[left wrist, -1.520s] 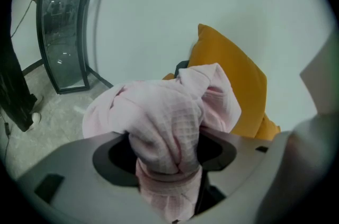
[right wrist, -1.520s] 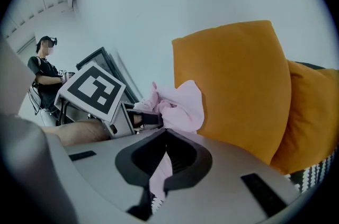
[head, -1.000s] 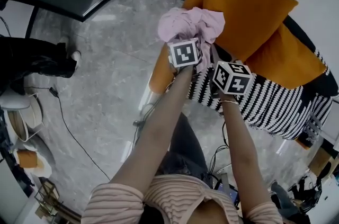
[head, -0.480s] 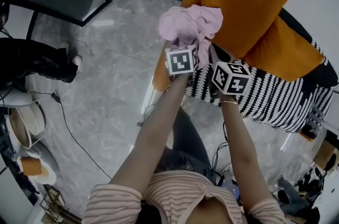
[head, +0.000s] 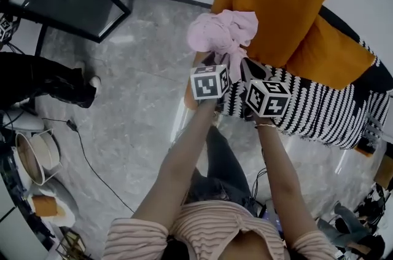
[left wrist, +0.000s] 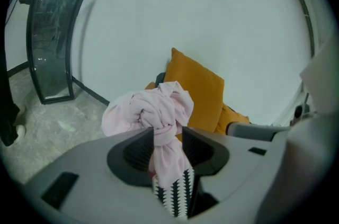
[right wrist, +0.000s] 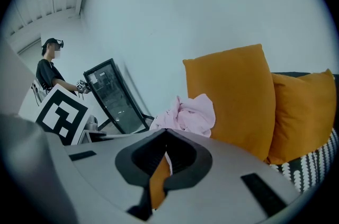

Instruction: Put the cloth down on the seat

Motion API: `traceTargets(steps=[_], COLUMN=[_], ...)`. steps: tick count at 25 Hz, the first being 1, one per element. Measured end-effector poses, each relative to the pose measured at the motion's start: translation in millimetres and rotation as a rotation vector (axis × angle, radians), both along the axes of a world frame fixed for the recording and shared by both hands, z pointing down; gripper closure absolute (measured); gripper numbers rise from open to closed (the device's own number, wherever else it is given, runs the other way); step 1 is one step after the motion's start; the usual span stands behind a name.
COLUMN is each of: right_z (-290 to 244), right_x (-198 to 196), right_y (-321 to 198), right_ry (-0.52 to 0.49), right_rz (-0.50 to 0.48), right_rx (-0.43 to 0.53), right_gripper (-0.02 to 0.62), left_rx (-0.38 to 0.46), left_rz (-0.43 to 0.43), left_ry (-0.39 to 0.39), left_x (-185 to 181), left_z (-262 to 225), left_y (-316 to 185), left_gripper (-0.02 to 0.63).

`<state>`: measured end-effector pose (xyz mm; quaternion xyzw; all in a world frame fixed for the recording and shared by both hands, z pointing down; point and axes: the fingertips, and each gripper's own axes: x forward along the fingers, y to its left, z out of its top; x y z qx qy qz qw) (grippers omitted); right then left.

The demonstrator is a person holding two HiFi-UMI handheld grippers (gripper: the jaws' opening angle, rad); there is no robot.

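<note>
Carrying step, not yet the laying down. Pink cloth (head: 222, 36) bunched and knotted, held up in the air over the near end of the seat (head: 319, 111), just in front of the big orange cushion (head: 279, 13) and apparently resting on nothing. Between the jaws of the left gripper (left wrist: 165, 135), closing at this moment: a twisted strand of the cloth, running downward and pressed by both pads, with the bulk of the fabric piled above the jaw tips. Just beside it, the right gripper (right wrist: 163, 157), jaws drawn almost together with only a thin slit left. Through that slit, cushion orange, plus a pale sliver at the top, possibly a fold of cloth; no sure grip there. On the seat, a black-and-white striped throw, a second orange cushion (head: 334, 56) further along, and bare striped surface in front of both. Next, by the look of it: carry the bundle forward and down over the striped part, clear of the cushions, lower it right onto the throw, then part the left jaws and draw back. Worth watching: the knotted strand snagging on the pads at release, or the bundle landing too near the edge and sliding off toward the floor (head: 129, 105).
</note>
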<state>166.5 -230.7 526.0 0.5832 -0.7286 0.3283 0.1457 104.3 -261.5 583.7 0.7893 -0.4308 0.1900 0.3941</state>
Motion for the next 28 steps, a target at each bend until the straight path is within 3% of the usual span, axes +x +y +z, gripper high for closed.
traceTargets(steps=[5, 9, 14, 28], right_z=[-6.4, -16.3, -31.0, -68.1], right_x=[-8.7, -12.0, -17.8, -43.5], right_y=[10.8, 19.1, 31.5, 67.5], right_ry=[-0.012, -0.004, 0.014, 0.007], right_rz=[0.012, 0.038, 0.063, 0.112], right_rx=[0.002, 0.028, 0.066, 0.149], right_gripper=[0.586, 0.586, 0.586, 0.586], left_rx=[0.040, 0.088, 0.129, 0.231], left_rz=[0.015, 0.032, 0.057, 0.194], left_ry=[0.007, 0.061, 0.132, 0.225], left_x=[-11.4, -20.8, -29.3, -53.3], left_z=[-14.1, -34.2, -59.9, -119.6], left_y=[3.4, 8.0, 16.8, 49.7], left_gripper=[0.516, 0.575, 0.592, 0.594])
